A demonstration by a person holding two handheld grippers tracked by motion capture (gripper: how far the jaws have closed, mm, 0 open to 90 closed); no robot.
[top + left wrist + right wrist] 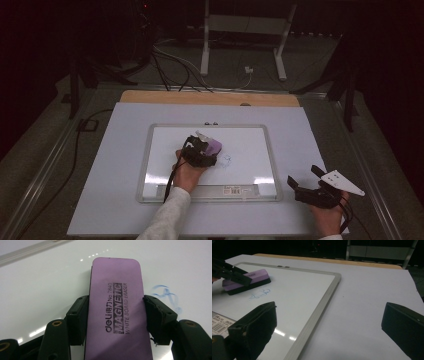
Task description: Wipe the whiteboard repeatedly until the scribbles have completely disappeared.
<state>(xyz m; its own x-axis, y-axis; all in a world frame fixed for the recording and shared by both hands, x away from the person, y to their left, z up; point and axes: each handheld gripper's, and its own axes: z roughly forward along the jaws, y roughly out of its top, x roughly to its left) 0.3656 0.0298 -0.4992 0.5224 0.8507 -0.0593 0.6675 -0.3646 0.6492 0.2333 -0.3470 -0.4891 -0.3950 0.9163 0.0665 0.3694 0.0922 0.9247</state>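
Lying flat, purple eraser points along clenched left tongs; right tongs apparently released.

The near end of the eraser is cut off by the bottom edge; the blue scribble is too small to be read; the barcode label is cropped at the left.

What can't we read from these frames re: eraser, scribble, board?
- Purple eraser: its felt underside is hidden in the left gripper view by its own body; near end cut off by the bottom edge.
- Blue scribble: too small in the high view to read; eraser and jaw partly cover it in the left gripper view.
- Barcode label on the whiteboard: cut off at the left edge, too small.
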